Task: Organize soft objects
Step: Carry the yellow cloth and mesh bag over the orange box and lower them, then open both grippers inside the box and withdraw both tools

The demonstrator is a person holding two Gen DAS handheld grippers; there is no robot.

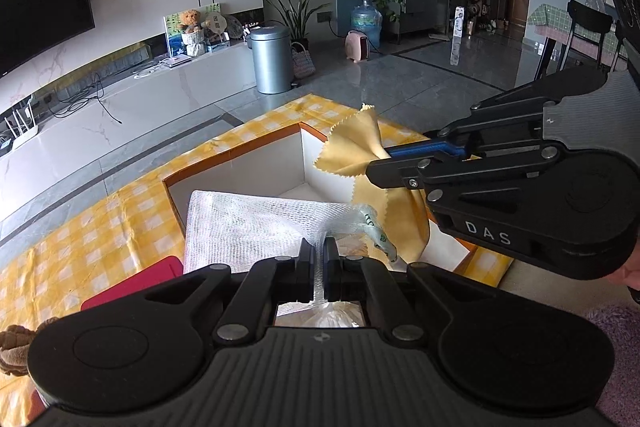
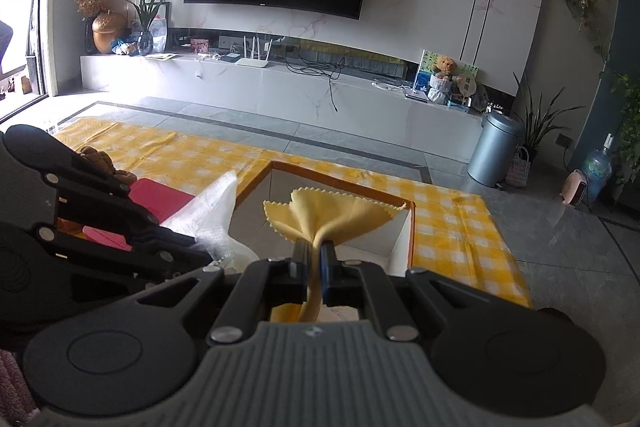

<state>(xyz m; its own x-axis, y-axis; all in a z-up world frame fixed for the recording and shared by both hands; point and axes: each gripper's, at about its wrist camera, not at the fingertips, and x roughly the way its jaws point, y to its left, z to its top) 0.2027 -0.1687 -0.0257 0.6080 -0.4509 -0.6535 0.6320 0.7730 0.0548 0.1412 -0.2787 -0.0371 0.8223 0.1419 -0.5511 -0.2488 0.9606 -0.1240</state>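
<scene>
My left gripper [image 1: 319, 247] is shut on a white mesh bag [image 1: 248, 223], which fans out over the near side of an open box [image 1: 248, 157] with orange rims and white inner walls. My right gripper [image 2: 316, 247] is shut on a yellow cloth with zigzag edges [image 2: 332, 213], held over the same box [image 2: 404, 247]. In the left wrist view the right gripper [image 1: 378, 163] comes in from the right with the yellow cloth [image 1: 356, 147] hanging above the box's far corner. The mesh bag [image 2: 212, 211] and the left gripper's body also show at the left of the right wrist view.
The box sits on a yellow checked cloth [image 1: 120, 211] spread on a grey tiled floor. A red flat item [image 1: 136, 285] and a brown plush toy [image 1: 12, 347] lie to the left. A metal bin [image 1: 270, 59] and a low TV bench [image 2: 280, 83] stand beyond.
</scene>
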